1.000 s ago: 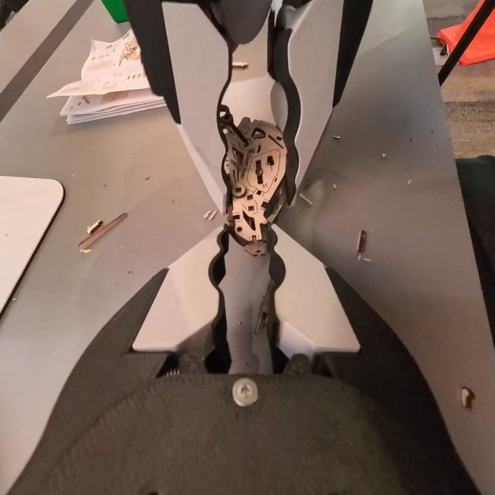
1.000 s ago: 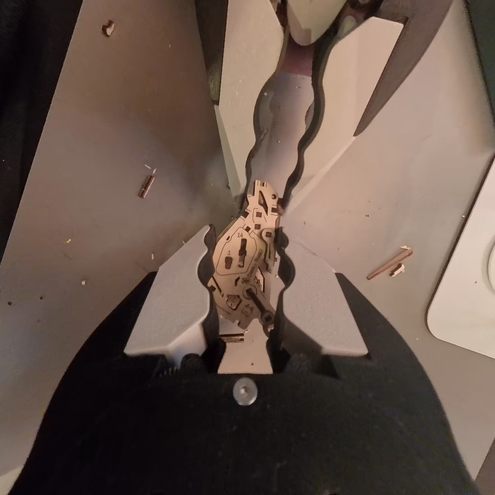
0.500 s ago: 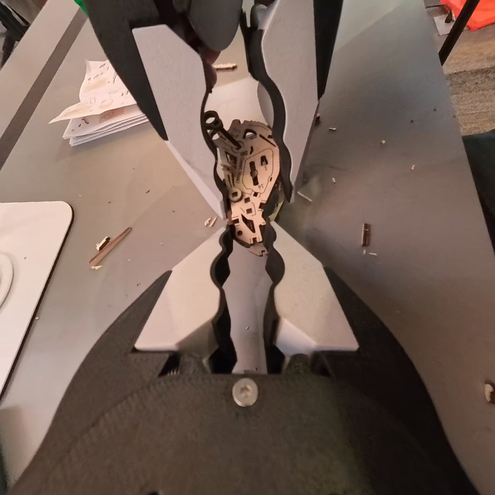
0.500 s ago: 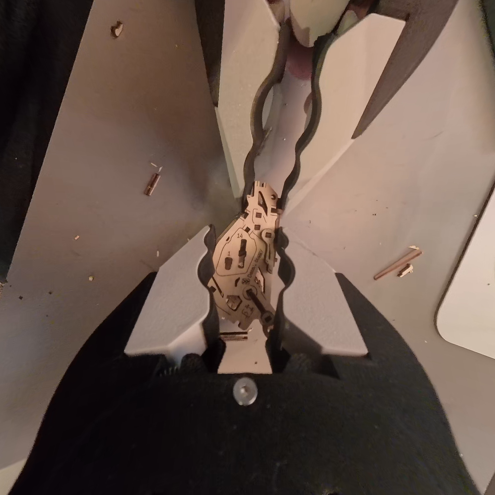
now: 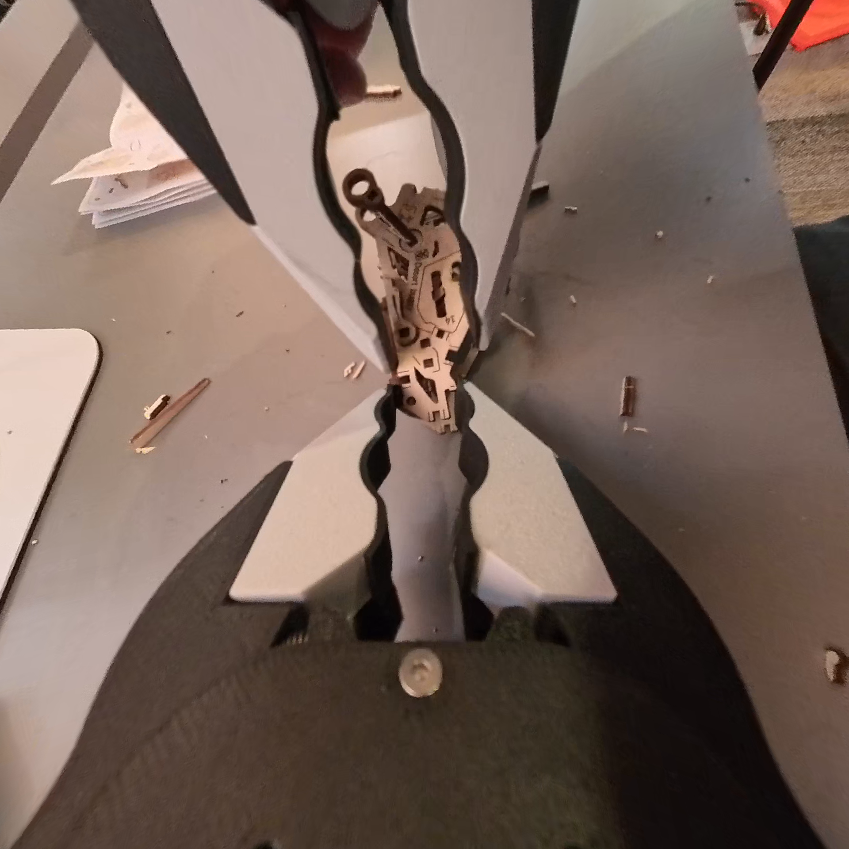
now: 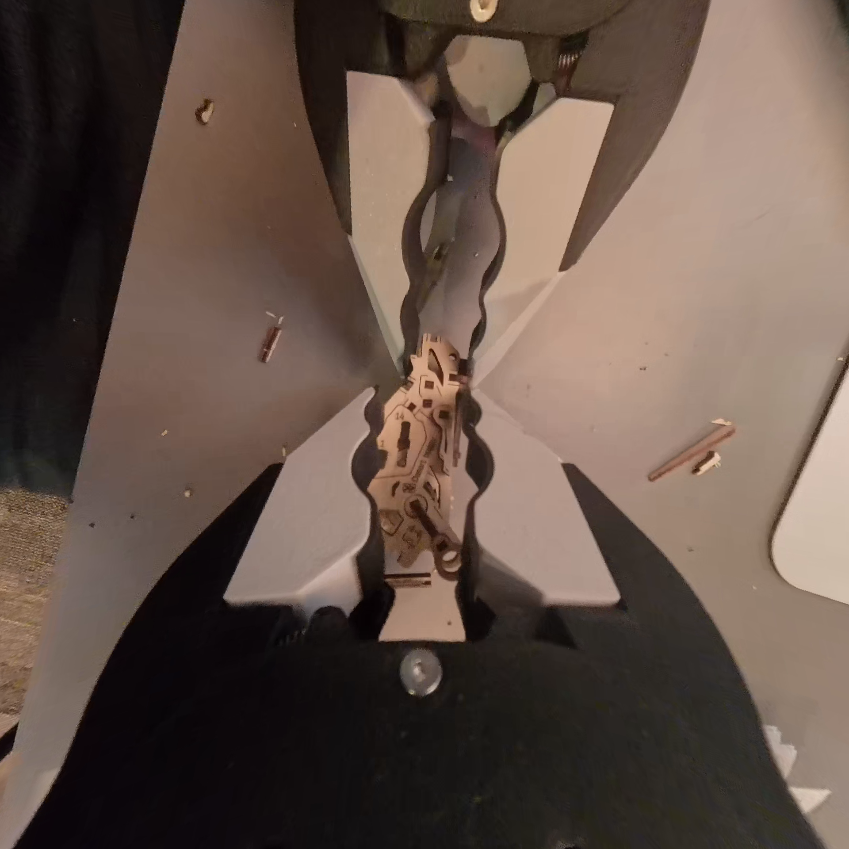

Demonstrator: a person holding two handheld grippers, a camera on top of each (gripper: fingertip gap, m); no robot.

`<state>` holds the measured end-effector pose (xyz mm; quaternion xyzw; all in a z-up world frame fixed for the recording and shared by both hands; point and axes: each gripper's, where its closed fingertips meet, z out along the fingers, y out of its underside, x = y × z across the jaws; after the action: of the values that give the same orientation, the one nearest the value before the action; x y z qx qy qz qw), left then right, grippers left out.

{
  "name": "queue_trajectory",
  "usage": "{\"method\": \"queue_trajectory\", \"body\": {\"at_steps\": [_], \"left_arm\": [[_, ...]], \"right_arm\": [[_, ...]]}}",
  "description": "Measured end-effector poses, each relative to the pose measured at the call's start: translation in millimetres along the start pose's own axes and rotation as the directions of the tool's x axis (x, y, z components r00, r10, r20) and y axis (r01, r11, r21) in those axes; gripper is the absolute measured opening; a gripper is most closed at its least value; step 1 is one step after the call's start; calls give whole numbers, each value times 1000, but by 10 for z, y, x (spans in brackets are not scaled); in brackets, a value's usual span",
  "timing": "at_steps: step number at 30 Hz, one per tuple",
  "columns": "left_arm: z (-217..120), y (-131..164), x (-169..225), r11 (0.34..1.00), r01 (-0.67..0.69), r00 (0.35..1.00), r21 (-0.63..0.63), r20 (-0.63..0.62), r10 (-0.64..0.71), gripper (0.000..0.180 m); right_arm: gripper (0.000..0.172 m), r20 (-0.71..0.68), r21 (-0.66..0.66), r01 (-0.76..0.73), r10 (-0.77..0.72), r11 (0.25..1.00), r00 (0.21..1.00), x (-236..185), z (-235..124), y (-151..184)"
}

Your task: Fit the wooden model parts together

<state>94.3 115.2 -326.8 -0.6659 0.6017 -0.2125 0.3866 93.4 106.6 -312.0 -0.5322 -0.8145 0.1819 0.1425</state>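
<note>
Wooden model assembly [image 5: 425, 321] hung above the grey table [image 5: 229, 285], caught between two pairs of tongs meeting tip to tip. Over the last second the left tongs [image 5: 425, 402] had shifted their bite, their tips now clenched on its narrow near end, while the right tongs [image 6: 425, 413] stayed clamped around its broad body. I judged the parts were being squeezed home.

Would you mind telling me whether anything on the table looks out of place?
Yes: wood chips and offcuts litter the grey table, including a thin stick and a dark peg. The wooden model looks intact.
</note>
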Motion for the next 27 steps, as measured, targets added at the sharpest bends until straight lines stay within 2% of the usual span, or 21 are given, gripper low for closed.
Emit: {"method": "queue_trajectory", "body": {"at_steps": [1, 4, 6, 11, 22, 27], "left_arm": [[1, 8, 0, 1000, 7, 1000, 0, -7, -7, 23], [7, -9, 20, 998, 57, 997, 20, -54, -56, 23], [-9, -65, 3, 991, 120, 988, 50, -100, -115, 23], [19, -54, -45, 989, 143, 982, 46, -135, -136, 23], [30, -28, -13, 985, 162, 968, 51, -202, -149, 21], [8, -70, -6, 959, 279, 920, 43, -299, -254, 23]], "right_arm": [[27, 7, 2, -14, 14, 1000, 1000, 3, 7, -4], [28, 39, 10, -67, 67, 998, 997, 12, 17, -6], [36, 70, 10, -118, 117, 993, 991, 32, 29, 10], [31, 90, -32, -123, 126, 992, 988, 74, 23, 45], [24, 155, -3, -132, 131, 991, 979, 91, 62, 28], [27, 232, 20, -226, 215, 974, 949, 95, 18, 6]]}}
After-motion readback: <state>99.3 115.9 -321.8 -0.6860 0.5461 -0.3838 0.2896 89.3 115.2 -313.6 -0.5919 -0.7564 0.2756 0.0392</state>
